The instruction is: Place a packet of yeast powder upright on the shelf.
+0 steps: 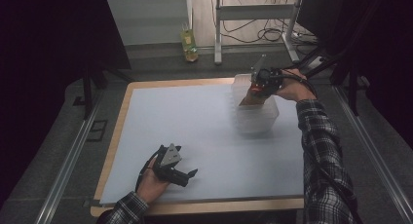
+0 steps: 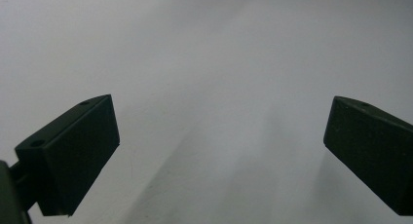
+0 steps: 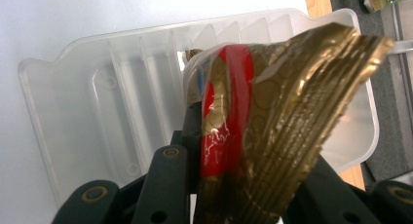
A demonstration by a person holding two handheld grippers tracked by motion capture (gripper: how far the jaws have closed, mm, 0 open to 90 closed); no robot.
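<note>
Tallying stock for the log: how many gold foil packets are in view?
2. One red-banded gold foil packet is pinched in the right gripper over the clear ribbed plastic bin; another packet stands on the floor beyond the table. Others may be hidden.

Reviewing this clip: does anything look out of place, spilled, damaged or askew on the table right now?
Nothing spilled or broken. The right gripper holds a gold packet with a red band over the clear bin; its top edge is crinkled. The left gripper rests open on the white mat. A yellow bottle stands on the floor beyond the table.
</note>
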